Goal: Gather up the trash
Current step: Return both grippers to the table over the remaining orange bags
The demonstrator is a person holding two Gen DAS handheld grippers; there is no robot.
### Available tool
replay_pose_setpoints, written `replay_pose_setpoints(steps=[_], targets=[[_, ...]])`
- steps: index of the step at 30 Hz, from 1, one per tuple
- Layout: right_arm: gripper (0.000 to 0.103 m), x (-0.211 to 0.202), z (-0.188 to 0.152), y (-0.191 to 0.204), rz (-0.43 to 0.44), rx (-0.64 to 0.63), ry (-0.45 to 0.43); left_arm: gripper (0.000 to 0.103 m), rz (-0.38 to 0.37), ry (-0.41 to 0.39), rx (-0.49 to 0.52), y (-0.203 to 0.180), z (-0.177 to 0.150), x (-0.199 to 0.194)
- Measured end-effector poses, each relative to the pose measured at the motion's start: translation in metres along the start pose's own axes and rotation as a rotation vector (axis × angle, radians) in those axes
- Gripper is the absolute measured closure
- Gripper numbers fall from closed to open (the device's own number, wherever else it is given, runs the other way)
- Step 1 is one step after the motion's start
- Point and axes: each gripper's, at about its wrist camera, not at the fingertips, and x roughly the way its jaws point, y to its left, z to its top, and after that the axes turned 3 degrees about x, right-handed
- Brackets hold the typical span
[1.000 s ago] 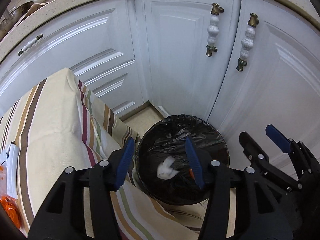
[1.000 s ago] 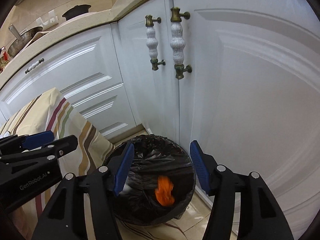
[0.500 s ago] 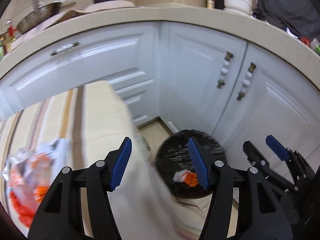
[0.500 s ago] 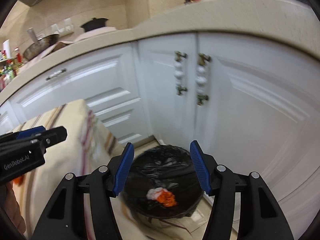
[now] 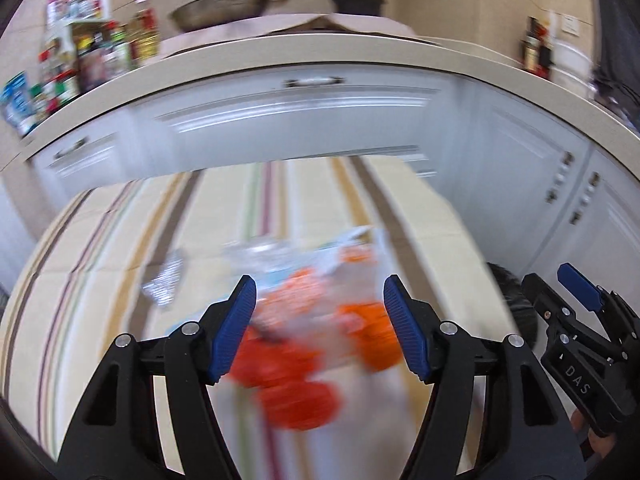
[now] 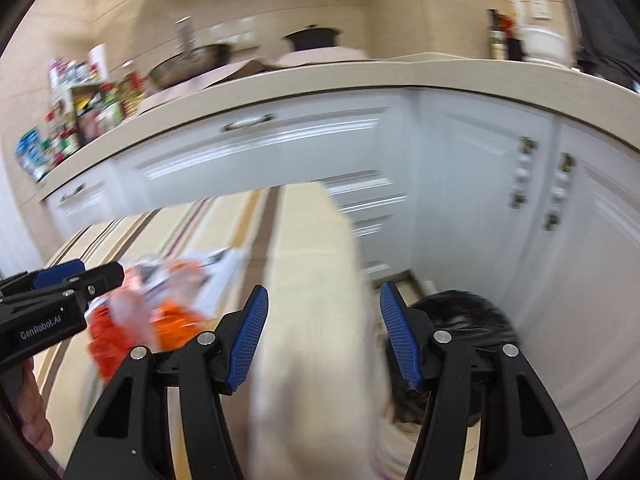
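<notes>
Trash lies in a blurred heap (image 5: 308, 320) of orange and clear wrappers on the striped tablecloth (image 5: 120, 248), with a crumpled silvery scrap (image 5: 164, 280) just to its left. The left gripper (image 5: 316, 324) hangs above this heap with nothing between its blue pads; its jaws have just been opening and grip nothing. In the right wrist view the same heap (image 6: 156, 312) shows at the left, beside the left gripper's tip. The right gripper (image 6: 320, 340) is parted too and empty, poised over the table's corner (image 6: 316, 248). Down to its right, on the floor by the white cabinets (image 6: 480, 184), stands the bin with its black liner (image 6: 468, 320), partly hidden behind the right finger. Motion blurs much of both views.
</notes>
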Motion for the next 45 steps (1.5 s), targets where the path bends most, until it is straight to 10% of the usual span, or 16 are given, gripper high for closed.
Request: replay_pose_setpoints(steps=[17,45], targets=[[0.046,0.041,-0.018,0.089,0.1,-0.153,0.151,0.038,0.141,0.093,-0.168,0.12,-0.048,0.0],[0.061,0.029,-0.022,0.061,0.117,-0.078,0.183,0.026,0.015,0.103,-0.114,0.068,-0.046,0.004]])
